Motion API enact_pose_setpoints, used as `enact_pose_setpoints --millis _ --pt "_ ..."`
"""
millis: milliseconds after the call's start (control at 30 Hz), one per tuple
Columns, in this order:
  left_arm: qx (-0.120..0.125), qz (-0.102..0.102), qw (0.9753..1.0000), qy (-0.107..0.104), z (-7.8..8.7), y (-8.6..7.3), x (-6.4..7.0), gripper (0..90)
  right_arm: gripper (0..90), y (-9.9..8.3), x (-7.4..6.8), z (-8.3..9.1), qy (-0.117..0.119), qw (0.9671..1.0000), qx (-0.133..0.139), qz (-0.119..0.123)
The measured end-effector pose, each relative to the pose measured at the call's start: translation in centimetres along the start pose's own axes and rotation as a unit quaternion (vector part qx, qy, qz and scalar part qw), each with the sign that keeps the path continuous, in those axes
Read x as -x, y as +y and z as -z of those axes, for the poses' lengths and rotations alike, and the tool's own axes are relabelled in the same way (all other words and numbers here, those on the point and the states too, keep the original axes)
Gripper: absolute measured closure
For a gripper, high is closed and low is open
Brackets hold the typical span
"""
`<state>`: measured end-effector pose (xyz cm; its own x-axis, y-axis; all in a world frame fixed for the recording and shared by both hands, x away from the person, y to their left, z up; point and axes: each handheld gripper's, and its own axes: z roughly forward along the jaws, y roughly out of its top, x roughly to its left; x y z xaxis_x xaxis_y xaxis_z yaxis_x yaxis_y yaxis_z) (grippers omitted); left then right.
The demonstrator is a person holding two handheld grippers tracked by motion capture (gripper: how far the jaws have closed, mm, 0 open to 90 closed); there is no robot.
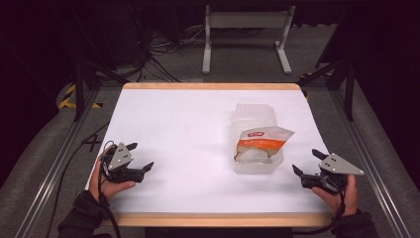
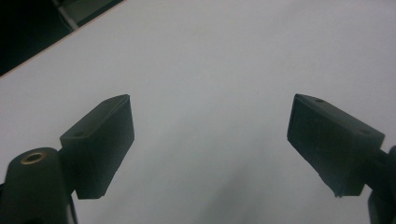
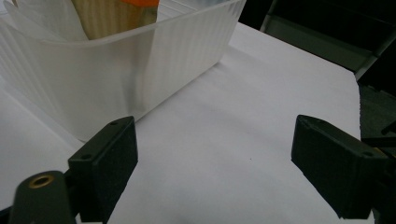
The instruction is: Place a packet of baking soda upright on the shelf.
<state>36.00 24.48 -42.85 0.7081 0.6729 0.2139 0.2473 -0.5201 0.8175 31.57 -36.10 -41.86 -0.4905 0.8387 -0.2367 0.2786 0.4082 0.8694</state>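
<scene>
A translucent plastic box point(image 1: 255, 121) stands right of the table's middle, holding a clear and orange snack packet point(image 1: 262, 141) that pokes above its rim. My right gripper point(image 1: 307, 161) rests open at the front right, a short way right of the box. In the right gripper view the box's ribbed wall point(image 3: 140, 70) fills the upper left, beyond the spread jaws of my right gripper point(image 3: 212, 156). My left gripper point(image 1: 140, 155) is open at the front left, far from the box; in the left gripper view the left gripper point(image 2: 210, 135) has only bare white tabletop between its jaws.
The white table point(image 1: 173, 129) has a wooden rim at front and back. Metal rails run along both sides. Behind the table, on the floor, are cables and a white frame point(image 1: 245, 34).
</scene>
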Motion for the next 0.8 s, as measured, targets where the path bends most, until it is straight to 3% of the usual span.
enact_pose_setpoints --millis 467,600,733,800 --pt "0.018 0.063 0.9978 0.016 2.0 -3.0 -0.9 12.9 15.2 -0.2 0.1 -0.1 -0.008 0.9999 -0.004 0.007" --pt "0.042 0.092 0.9947 0.021 2.8 -3.7 -1.3 12.7 14.0 -0.4 0.3 0.1 -0.014 0.9999 0.001 0.0" --pt "0.051 0.1 0.9931 0.032 3.4 -4.2 -1.5 12.4 12.9 -0.5 0.6 0.3 -0.029 0.9995 0.007 -0.007" --pt "0.063 0.114 0.9908 0.037 3.8 -4.3 -1.6 12.3 12.2 -0.6 0.8 0.4 -0.038 0.9992 0.009 -0.012"
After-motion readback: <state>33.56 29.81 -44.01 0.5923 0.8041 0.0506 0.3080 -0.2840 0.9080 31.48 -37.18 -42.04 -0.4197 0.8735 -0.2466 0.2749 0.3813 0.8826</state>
